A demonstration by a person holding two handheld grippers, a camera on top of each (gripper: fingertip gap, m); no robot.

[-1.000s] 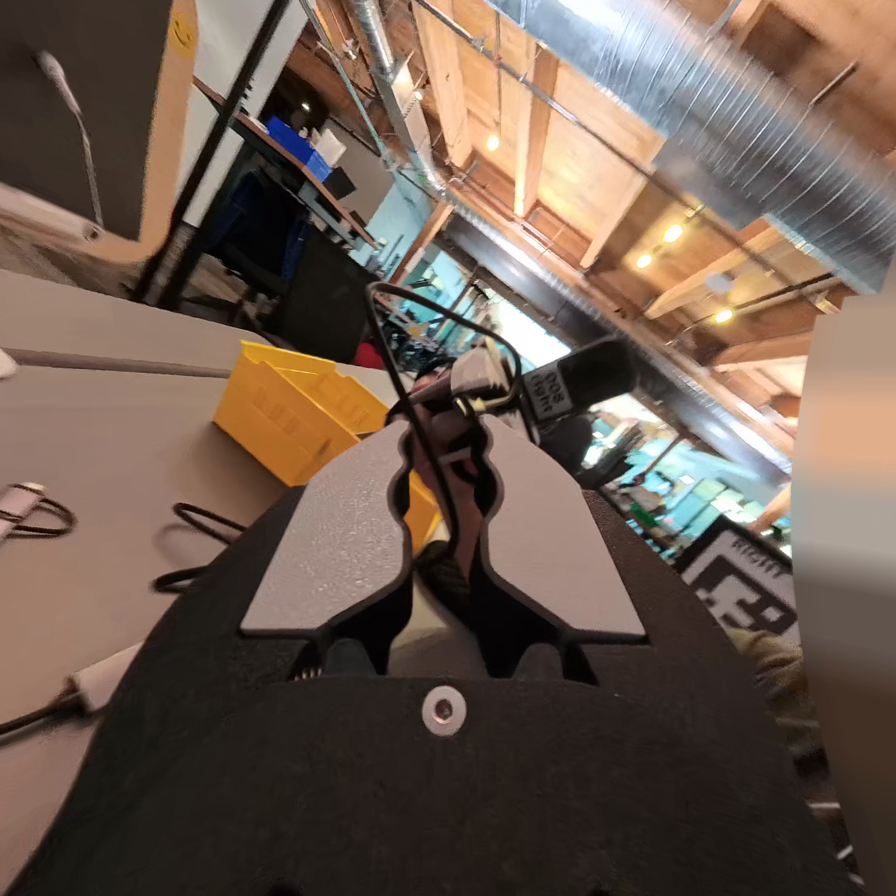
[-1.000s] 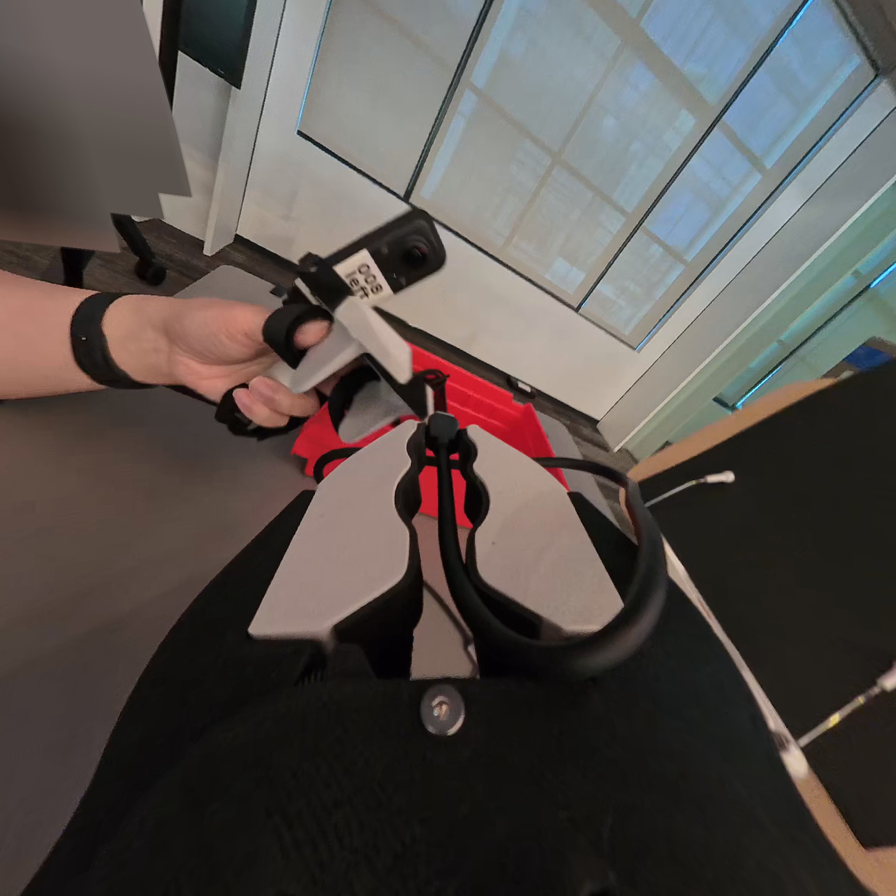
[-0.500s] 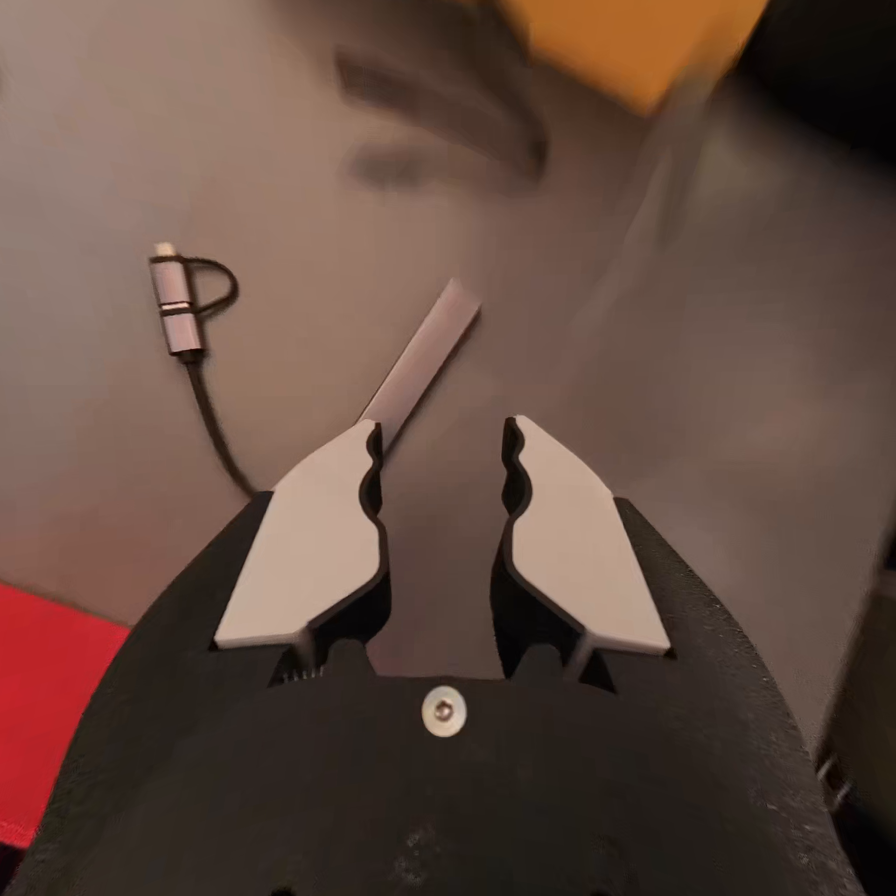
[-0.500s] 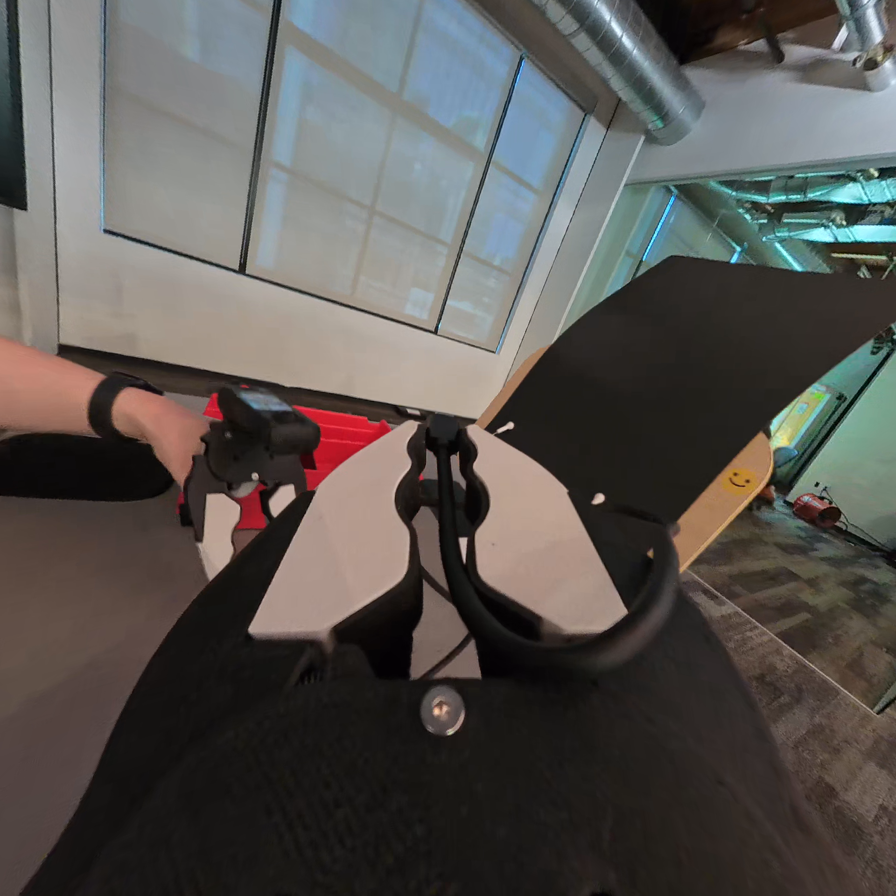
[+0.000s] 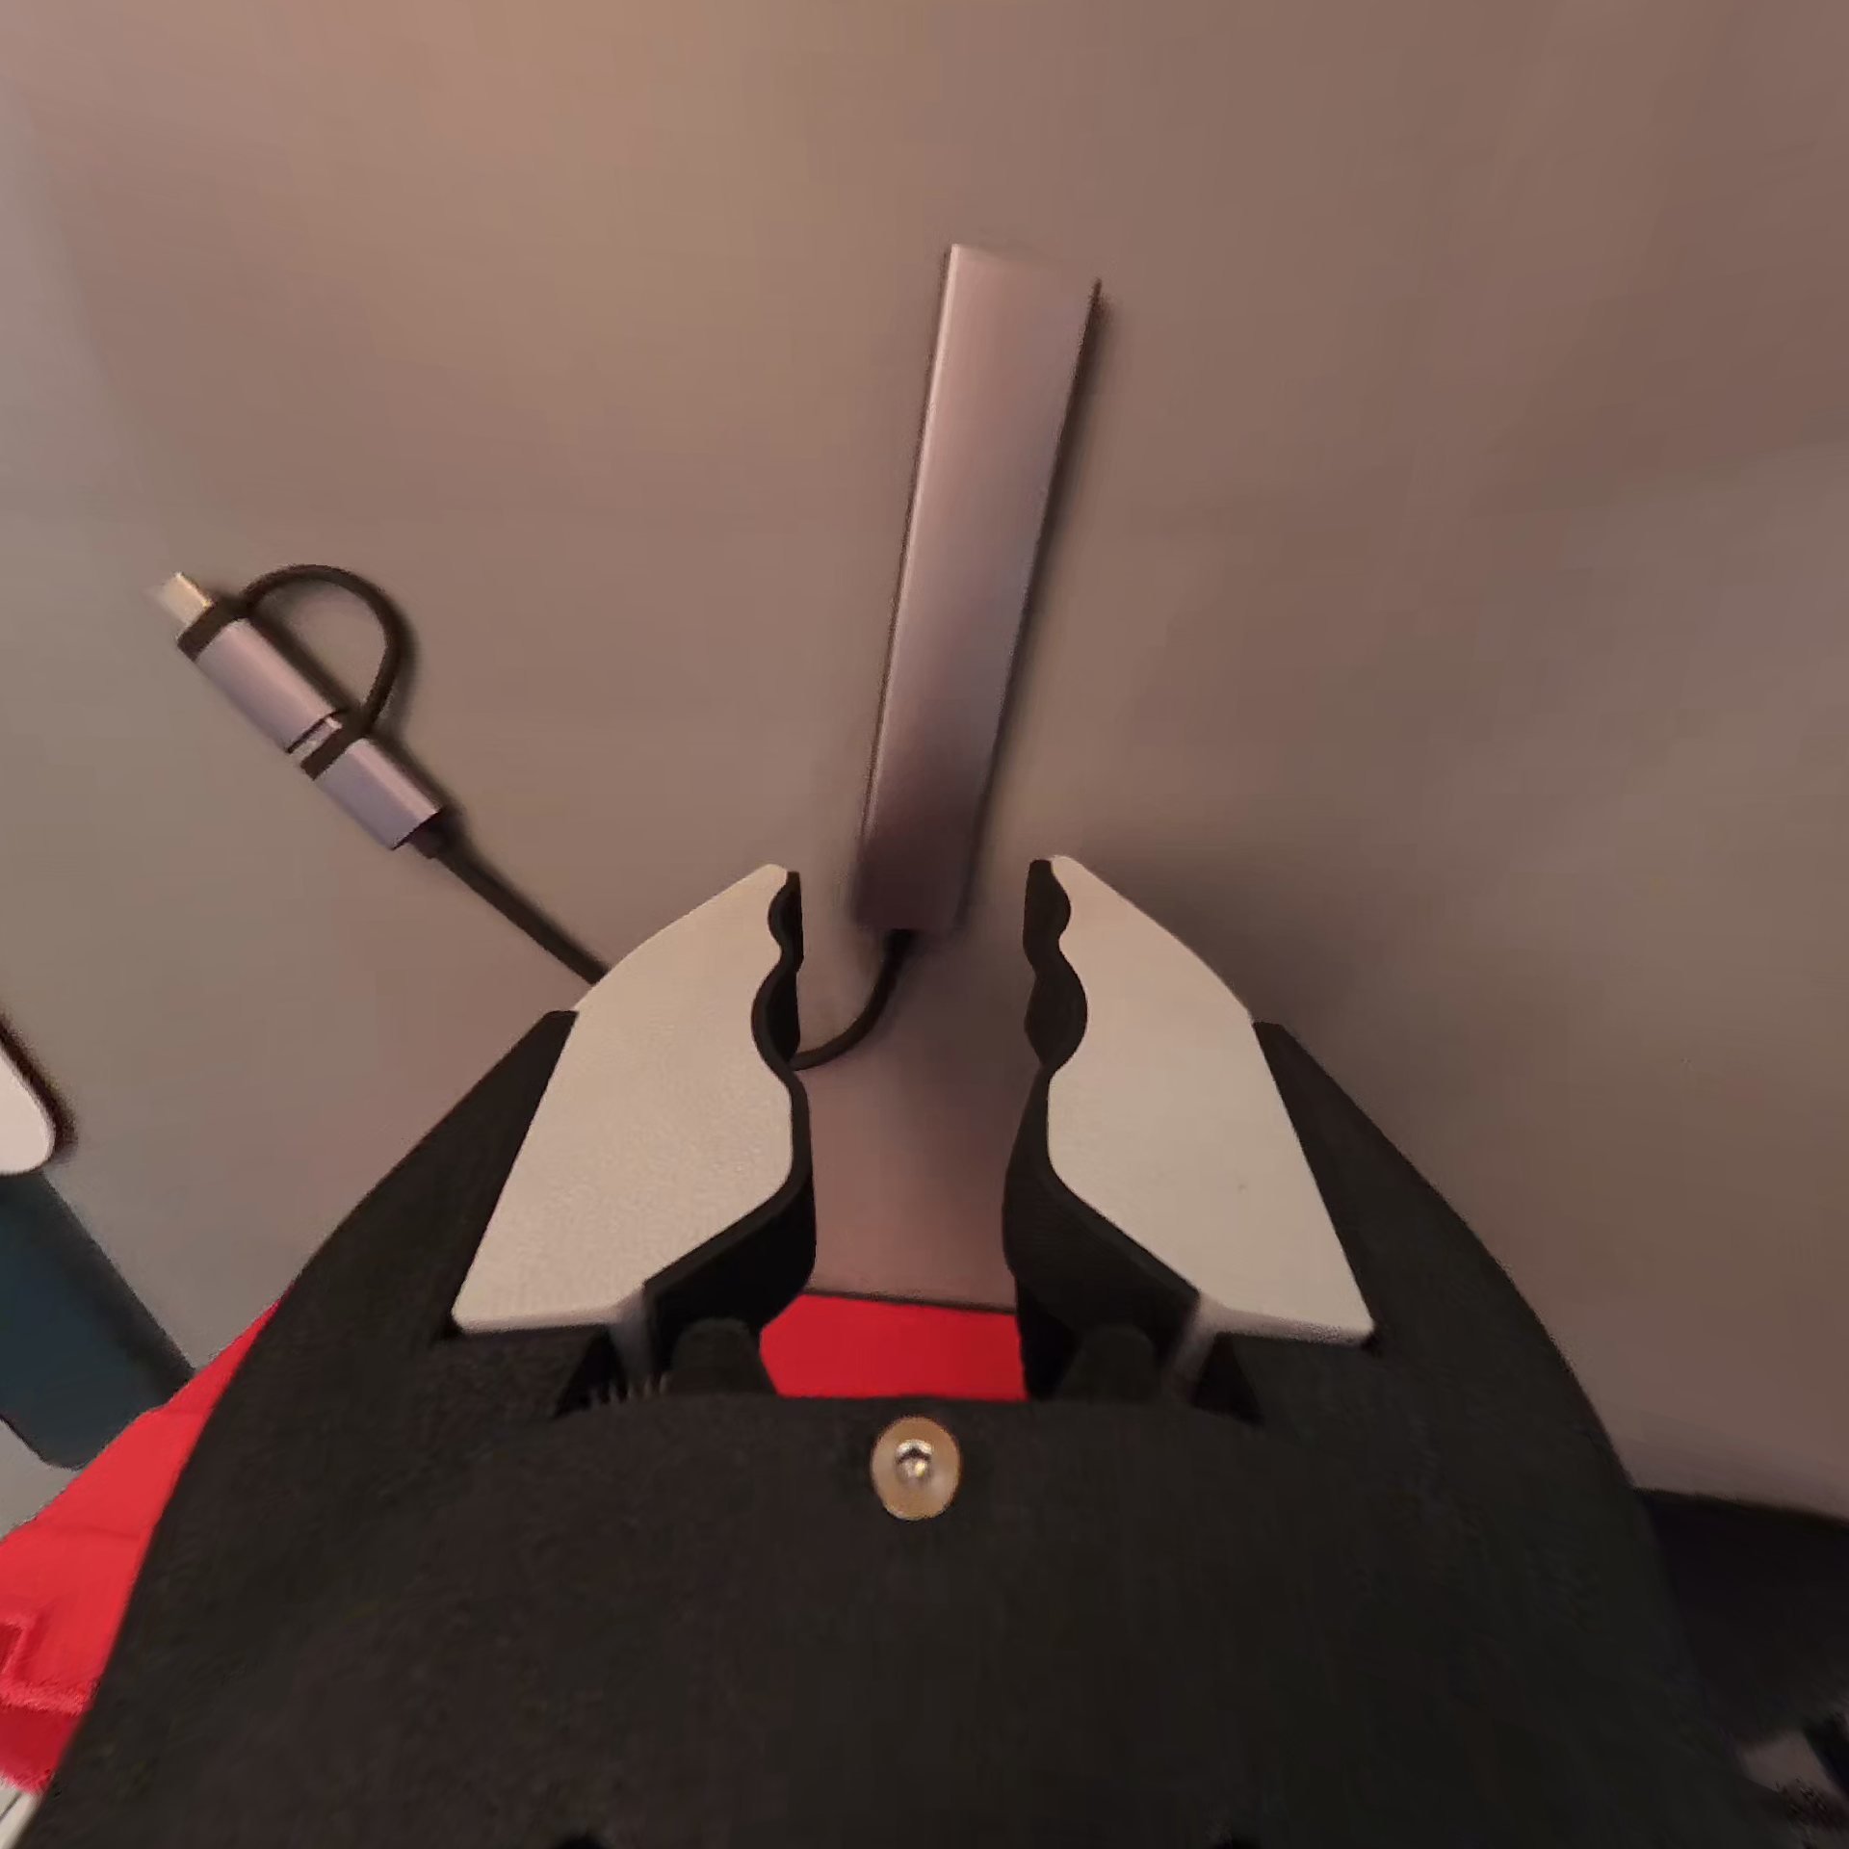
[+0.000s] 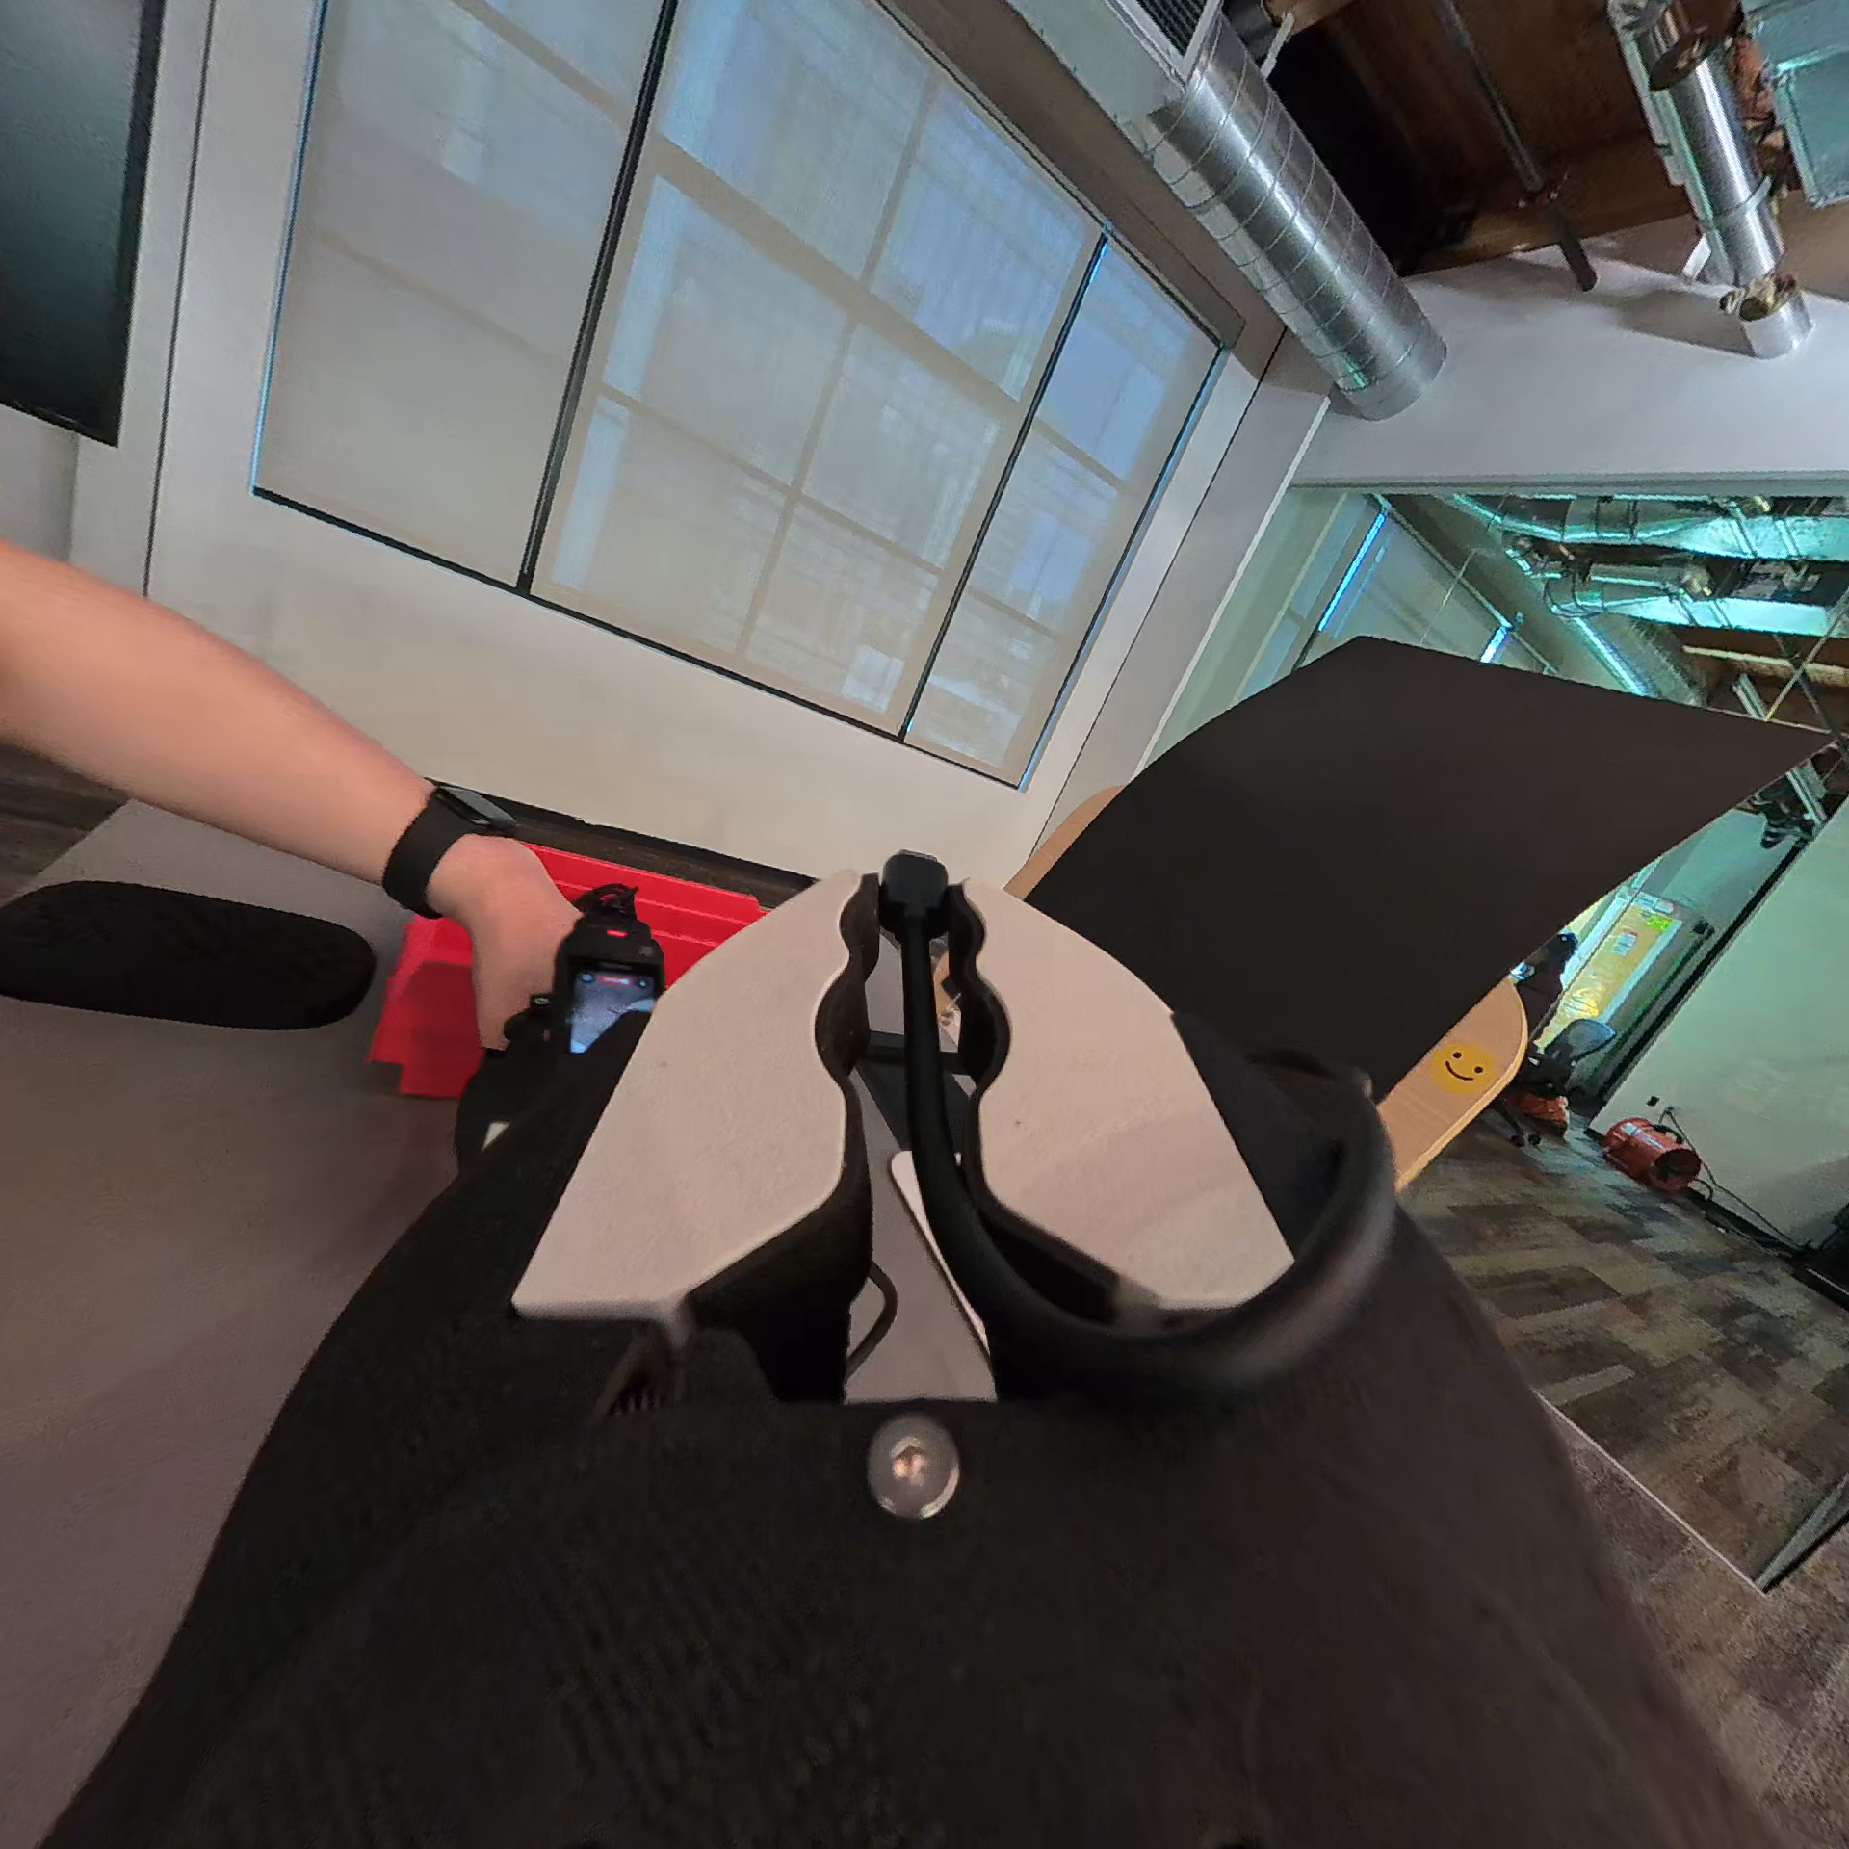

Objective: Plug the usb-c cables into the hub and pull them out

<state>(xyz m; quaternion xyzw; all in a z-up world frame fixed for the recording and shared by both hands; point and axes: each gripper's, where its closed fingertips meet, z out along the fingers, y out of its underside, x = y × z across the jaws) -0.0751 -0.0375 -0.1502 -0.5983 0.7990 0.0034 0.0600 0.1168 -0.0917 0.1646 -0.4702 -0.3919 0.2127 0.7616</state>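
In the left wrist view a long grey hub [image 5: 986, 580] lies flat on the grey table [image 5: 1401, 500], pointing away from me. Its near end sits just beyond my open, empty left gripper [image 5: 912, 885]. The hub's own black lead [image 5: 860, 1011] curls under the left finger and ends in a grey plug [image 5: 300, 715] lying at the left. In the right wrist view my right gripper [image 6: 912, 885] is shut on a black usb-c cable [image 6: 926, 1051], held up in the air; its plug head sticks out at the fingertips and the cable loops back around the right finger.
A red bin [image 5: 890, 1346] lies under my left gripper at the table's near side; it also shows in the right wrist view [image 6: 440, 986], next to the person's hand holding the left gripper [image 6: 600, 991]. A black panel on a wooden board [image 6: 1401, 850] stands at the right. The gap from one gripper's tips to the other's is roughly 35 centimetres. Between my left fingertips and the long grey hub [image 5: 986, 580] there is roughly 5 centimetres.
My left gripper let go of the hub, opened, and swung down over the table; the hub now lies between its fingertips' line. My right gripper kept its hold on the black cable and tilted upward.
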